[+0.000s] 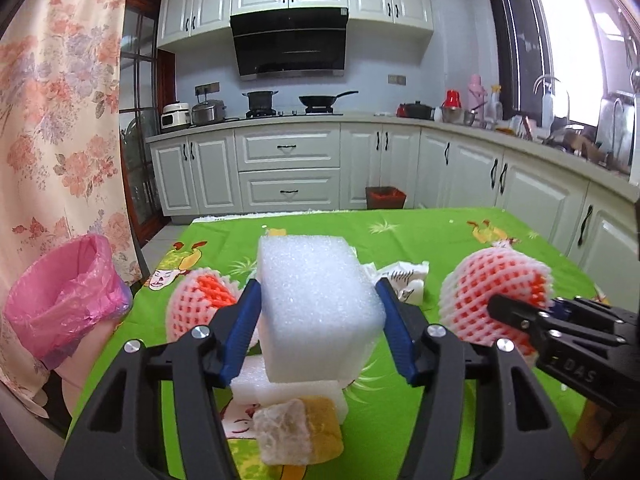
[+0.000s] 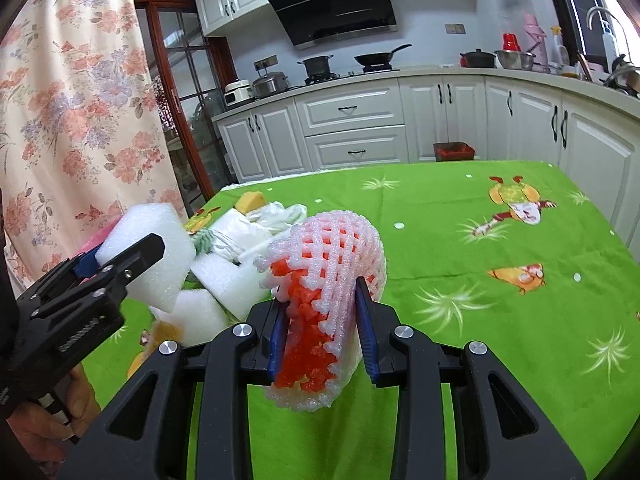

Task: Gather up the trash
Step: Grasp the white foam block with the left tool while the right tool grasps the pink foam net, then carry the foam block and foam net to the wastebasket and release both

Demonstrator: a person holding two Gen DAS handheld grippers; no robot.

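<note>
A: L gripper [image 1: 318, 312] – clamped on white foam block [image 1: 316, 304], lifted clear of tablecloth [image 1: 420, 236]; prob. bound for pink-lined bin [image 1: 60, 300] at left

B: R gripper [image 2: 322, 332] – pinched narrow on red-white fruit net [image 2: 326, 292], squashed flat betw. pads, held off table

I see the table's green cartoon-print cloth [image 2: 460, 220]; on it lie white foam pieces [image 1: 288, 394], a yellow sponge [image 1: 324, 428], crumpled paper [image 1: 408, 280] and a foam fruit net [image 1: 200, 304].
</note>
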